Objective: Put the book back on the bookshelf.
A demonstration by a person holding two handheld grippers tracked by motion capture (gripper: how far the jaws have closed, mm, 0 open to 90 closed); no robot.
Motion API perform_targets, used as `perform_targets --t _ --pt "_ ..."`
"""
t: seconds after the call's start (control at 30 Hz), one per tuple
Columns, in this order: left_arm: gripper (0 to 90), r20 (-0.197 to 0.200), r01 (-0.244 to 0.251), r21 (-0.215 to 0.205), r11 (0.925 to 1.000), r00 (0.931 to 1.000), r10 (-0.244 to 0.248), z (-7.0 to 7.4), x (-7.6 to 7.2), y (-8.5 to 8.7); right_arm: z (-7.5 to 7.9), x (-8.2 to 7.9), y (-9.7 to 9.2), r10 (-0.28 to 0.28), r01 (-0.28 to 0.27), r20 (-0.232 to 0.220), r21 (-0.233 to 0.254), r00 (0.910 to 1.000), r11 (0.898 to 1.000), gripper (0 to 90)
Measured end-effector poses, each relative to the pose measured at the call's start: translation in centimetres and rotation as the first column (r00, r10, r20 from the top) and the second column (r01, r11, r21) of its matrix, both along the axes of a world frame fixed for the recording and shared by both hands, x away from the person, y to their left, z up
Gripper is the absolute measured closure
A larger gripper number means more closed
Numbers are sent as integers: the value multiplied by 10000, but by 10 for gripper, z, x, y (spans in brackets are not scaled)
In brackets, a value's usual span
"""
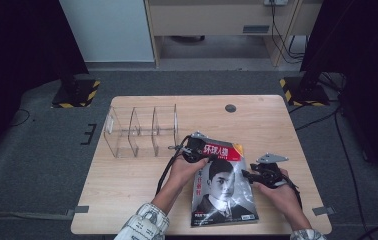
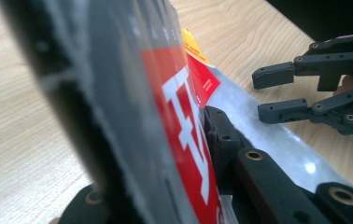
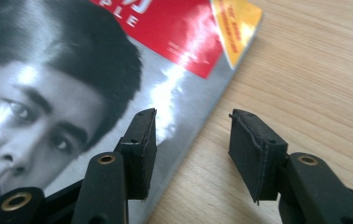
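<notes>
**Magazine gripped, organizer still empty**

While the magazine (image 1: 224, 186) lies on the near part of the worktop (image 1: 127, 185), the right gripper (image 1: 247, 175) hovers at its right edge with jaws apart, holding nothing. Beyond it, the left gripper (image 1: 200, 153) is clamped on the magazine's top-left corner, so the grasp looks done. Farther back, the clear organizer (image 1: 139, 131) has empty slots; lifting and filing probably remain.

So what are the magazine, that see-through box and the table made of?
Magazine: glossy coated paper, judging by the glare streaks across its cover. Divided box: clear, probably acrylic plastic; the table shows through its walls. Table: light wood-grain top, perhaps laminate.
</notes>
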State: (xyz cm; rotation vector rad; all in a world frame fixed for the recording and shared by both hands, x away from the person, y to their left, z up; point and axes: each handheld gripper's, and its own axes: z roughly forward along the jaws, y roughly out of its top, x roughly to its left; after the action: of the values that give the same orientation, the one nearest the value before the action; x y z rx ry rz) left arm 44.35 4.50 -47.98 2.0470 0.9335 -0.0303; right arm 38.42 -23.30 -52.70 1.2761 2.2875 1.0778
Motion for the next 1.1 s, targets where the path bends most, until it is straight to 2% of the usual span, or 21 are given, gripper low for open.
perform_targets --t 0.13,0.33,0.67,0.83,1.1 --pt "842 289 -135 -139 9998 9995 139 12 -2 5 4 0 -9 -291 290 111 139 9995 9995 509" --pt "851 752 -143 50 9999 9971 139 28 -3 8 4 1 -16 -630 628 98 188 9980 9978 510" --pt "855 1220 -286 -127 9995 9921 300 41 -5 13 3 1 -18 -800 799 43 57 9968 9968 507" --pt "858 1745 -567 -445 9974 9826 636 53 -8 18 2 1 -20 -950 949 -12 -56 9955 9955 505" --pt "861 2502 -678 -871 9939 9642 877 78 -13 29 1 1 -21 -1067 1066 -72 -136 9943 9942 504"
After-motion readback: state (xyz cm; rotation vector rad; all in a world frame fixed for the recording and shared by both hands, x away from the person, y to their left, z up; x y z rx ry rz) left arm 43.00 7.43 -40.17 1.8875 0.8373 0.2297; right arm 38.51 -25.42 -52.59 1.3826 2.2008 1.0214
